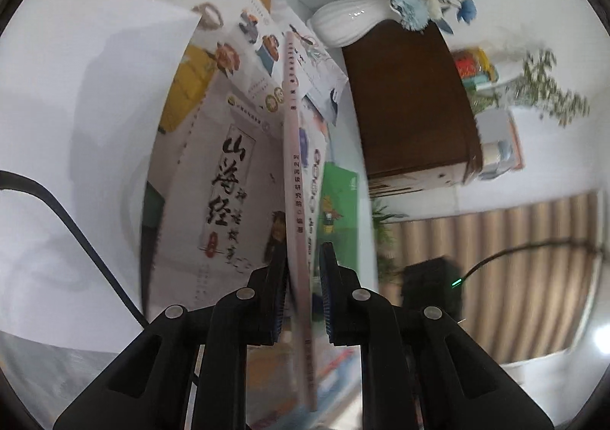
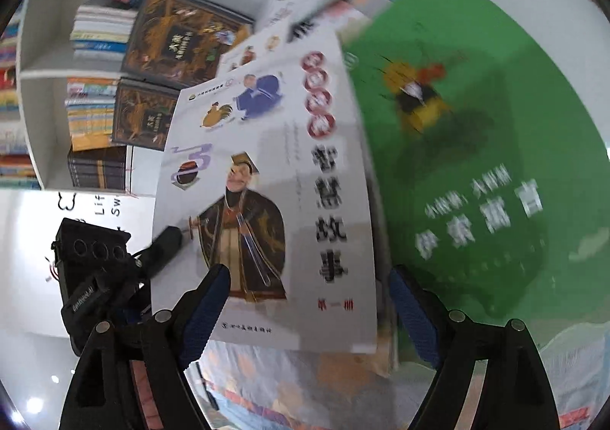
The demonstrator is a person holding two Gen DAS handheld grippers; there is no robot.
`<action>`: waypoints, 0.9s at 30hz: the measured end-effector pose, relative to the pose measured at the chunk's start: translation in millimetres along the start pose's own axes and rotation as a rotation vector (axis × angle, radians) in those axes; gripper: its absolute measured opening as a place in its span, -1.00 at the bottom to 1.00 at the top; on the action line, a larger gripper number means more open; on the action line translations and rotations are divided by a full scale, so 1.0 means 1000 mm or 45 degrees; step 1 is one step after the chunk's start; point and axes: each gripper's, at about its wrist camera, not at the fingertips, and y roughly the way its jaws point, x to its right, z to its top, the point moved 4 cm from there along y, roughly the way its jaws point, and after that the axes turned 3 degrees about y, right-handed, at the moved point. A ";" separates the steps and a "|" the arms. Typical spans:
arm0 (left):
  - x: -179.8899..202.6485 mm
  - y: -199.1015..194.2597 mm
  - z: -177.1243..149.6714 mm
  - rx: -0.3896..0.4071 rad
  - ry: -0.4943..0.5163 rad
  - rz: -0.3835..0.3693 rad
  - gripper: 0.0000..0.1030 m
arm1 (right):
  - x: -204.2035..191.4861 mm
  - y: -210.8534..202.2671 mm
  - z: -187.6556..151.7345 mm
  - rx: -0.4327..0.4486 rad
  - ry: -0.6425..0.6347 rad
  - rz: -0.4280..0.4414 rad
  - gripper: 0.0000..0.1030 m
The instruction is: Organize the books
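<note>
My left gripper is shut on a thin book with a pink spine, seen edge-on and running up the middle of the left wrist view. In the right wrist view this is the white-covered book with a robed figure on it, and a black left finger grips its left edge. My right gripper stands open near the book's lower edge, with its blue pads apart and pressing on nothing. A green book lies just right of the white one. Below lie several other books, including a white one with large black calligraphy.
A white shelf unit filled with stacked books stands at the upper left of the right wrist view. A white vase of blue flowers and a dark brown wooden box stand behind the books. A large white sheet fills the left.
</note>
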 end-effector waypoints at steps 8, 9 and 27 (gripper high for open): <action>0.010 0.018 -0.006 -0.041 0.129 0.164 -0.74 | -0.011 -0.001 0.000 0.032 -0.076 -0.105 0.68; 0.007 0.020 -0.006 -0.041 0.117 0.171 -0.74 | -0.013 -0.002 0.000 0.029 -0.082 -0.104 0.68; 0.006 0.023 0.011 -0.069 -0.180 -0.200 -0.79 | 0.002 0.006 0.015 0.000 0.257 0.432 0.11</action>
